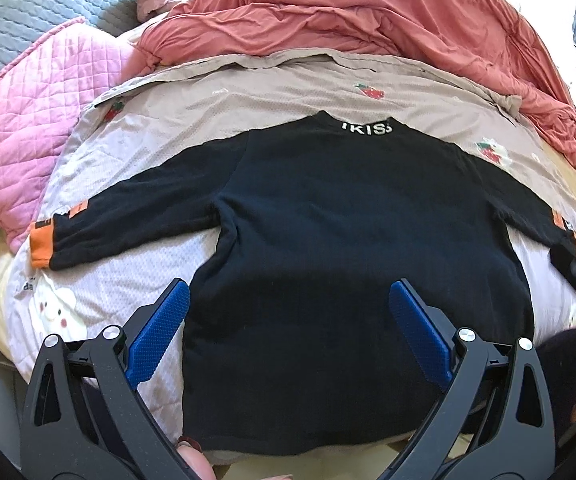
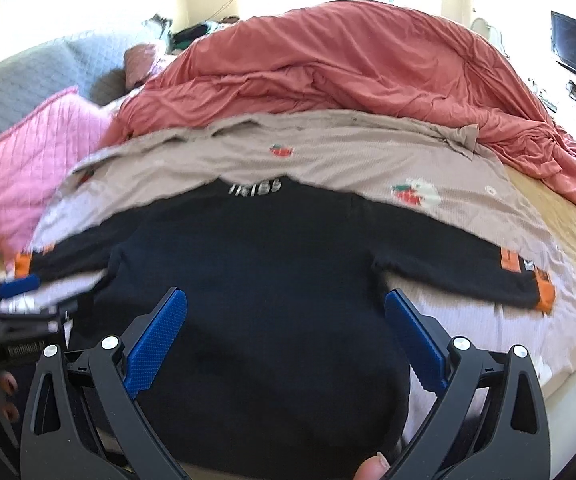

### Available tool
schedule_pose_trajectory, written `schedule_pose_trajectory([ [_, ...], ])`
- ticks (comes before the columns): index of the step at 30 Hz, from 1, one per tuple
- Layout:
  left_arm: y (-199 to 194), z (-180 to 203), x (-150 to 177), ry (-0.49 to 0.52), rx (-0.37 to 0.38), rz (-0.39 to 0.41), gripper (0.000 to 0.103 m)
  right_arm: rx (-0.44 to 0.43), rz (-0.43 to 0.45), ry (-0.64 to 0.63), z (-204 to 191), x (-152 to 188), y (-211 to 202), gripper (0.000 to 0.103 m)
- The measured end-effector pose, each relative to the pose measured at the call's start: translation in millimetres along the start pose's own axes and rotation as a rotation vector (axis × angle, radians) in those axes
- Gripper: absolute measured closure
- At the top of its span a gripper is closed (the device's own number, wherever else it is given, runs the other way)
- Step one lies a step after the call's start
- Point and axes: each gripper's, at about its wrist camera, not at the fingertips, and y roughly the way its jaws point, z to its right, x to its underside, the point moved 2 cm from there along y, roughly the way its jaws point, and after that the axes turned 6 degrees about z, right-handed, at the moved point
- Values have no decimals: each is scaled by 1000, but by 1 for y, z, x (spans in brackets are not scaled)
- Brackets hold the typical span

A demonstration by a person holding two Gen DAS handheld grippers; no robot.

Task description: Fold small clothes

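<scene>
A black long-sleeved knit top with orange cuffs (image 1: 327,220) is being laid flat, collar far, on a beige strawberry-print sheet (image 1: 272,96) covering the bed. The left gripper (image 1: 289,300) and right gripper (image 2: 286,308) are being held over its near hem, fingers spread and holding nothing. A sleeve is best being taken at its cuff and carried inward, fabric kept smooth.
</scene>
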Motion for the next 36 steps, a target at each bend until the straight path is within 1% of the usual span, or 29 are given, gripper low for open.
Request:
schedule_pose_trajectory([
  [5,6,3,-19,-6,2,15,9,18,4,31,10,-36,23,4],
  [6,8,5,-23,-4,-2,8,9,33,12,31,12,-43,26,4],
  [8,12,7,-32,-9,1,-4,9,69,57,20,15,-62,33,4],
  [9,13,7,-36,-14,2,1,9,85,67,20,16,-68,37,4],
  [14,21,17,-64,-19,-1,24,9,92,59,63,35,-93,61,4],
  [16,26,22,-73,-18,-8,30,9,105,57,79,43,-96,69,4],
  [20,41,31,-90,-20,-12,32,9,124,41,131,64,-95,84,4],
  [25,67,47,-99,-24,-6,4,9,182,25,180,103,-82,97,4],
  [30,90,62,-96,-15,0,-29,9,244,-7,246,145,-62,110,4],
  [33,103,72,-91,-28,22,-53,9,270,-29,295,171,-51,116,4],
  [36,115,84,-83,-35,55,-77,9,329,-27,330,198,-42,116,4],
])
